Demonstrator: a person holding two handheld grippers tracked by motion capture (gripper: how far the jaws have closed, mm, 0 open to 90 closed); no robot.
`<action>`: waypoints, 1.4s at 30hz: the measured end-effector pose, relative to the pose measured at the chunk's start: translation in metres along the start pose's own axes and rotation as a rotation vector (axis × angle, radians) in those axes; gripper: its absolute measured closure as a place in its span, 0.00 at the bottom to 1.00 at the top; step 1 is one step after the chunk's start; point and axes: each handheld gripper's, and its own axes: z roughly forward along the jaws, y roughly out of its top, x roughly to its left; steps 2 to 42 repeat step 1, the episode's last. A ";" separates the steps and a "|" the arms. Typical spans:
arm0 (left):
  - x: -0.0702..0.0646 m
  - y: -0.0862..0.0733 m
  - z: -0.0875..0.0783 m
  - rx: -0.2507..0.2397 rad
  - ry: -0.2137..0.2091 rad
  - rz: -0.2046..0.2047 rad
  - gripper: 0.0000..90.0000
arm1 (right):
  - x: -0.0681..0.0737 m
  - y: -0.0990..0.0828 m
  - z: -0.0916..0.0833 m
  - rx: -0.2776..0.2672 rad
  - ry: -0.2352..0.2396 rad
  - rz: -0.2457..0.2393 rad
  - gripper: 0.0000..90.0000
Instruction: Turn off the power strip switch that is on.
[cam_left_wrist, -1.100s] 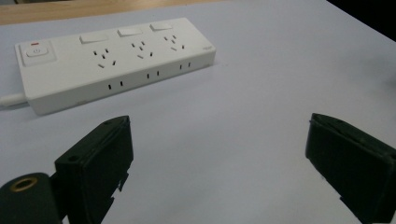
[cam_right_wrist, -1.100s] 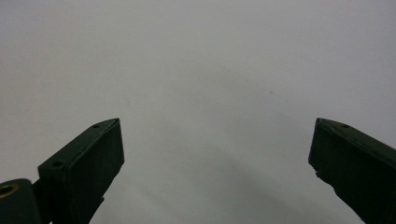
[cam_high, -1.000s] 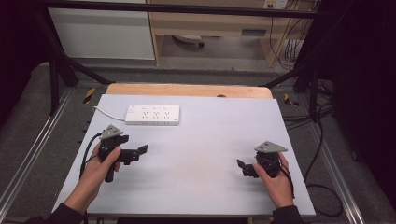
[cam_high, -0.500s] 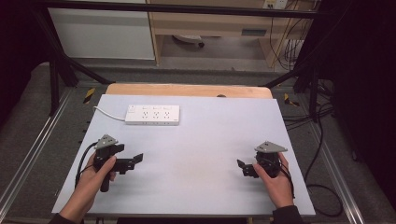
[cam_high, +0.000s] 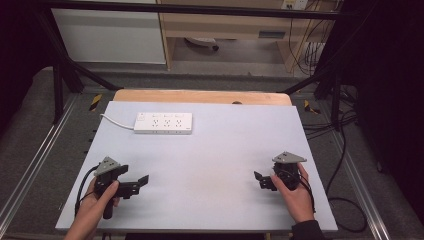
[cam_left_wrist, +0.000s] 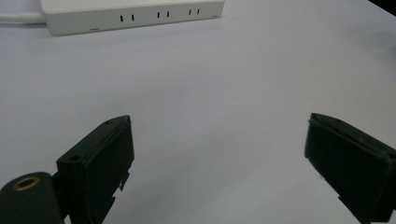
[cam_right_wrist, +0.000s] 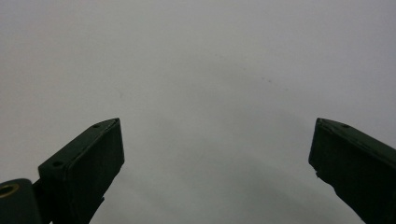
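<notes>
The left gripper (cam_high: 134, 186) sat low over the near left part of the pale table (cam_high: 220, 150), held in the person's left hand (cam_high: 100, 197), with its jaws pointing toward the middle of the table; in the left gripper view its jaws stood wide apart with nothing between them, only bare table surface showing in the gap; the right gripper (cam_high: 261, 179) rested near the near right edge, held in the right hand (cam_high: 295, 192), its jaws turned toward the table's centre; in the right gripper view those jaws were likewise spread wide and held nothing; the two grippers were well apart from each other; the white power strip (cam_high: 163, 122) lay flat at the far left of the table, its cord (cam_high: 116, 121) trailing off to the left, well apart from both grippers; in the left gripper view the power strip (cam_left_wrist: 133, 14) lay ahead of the jaws along the top edge.
</notes>
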 end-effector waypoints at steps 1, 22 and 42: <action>0.000 -0.002 0.000 -0.001 0.003 -0.001 0.09 | -0.001 -0.001 0.001 0.010 -0.005 0.008 0.04; 0.000 -0.002 0.000 -0.001 0.003 -0.001 0.09 | -0.001 -0.001 0.001 0.010 -0.005 0.008 0.04; 0.000 -0.002 0.000 -0.001 0.003 -0.001 0.09 | -0.001 -0.001 0.001 0.010 -0.005 0.008 0.04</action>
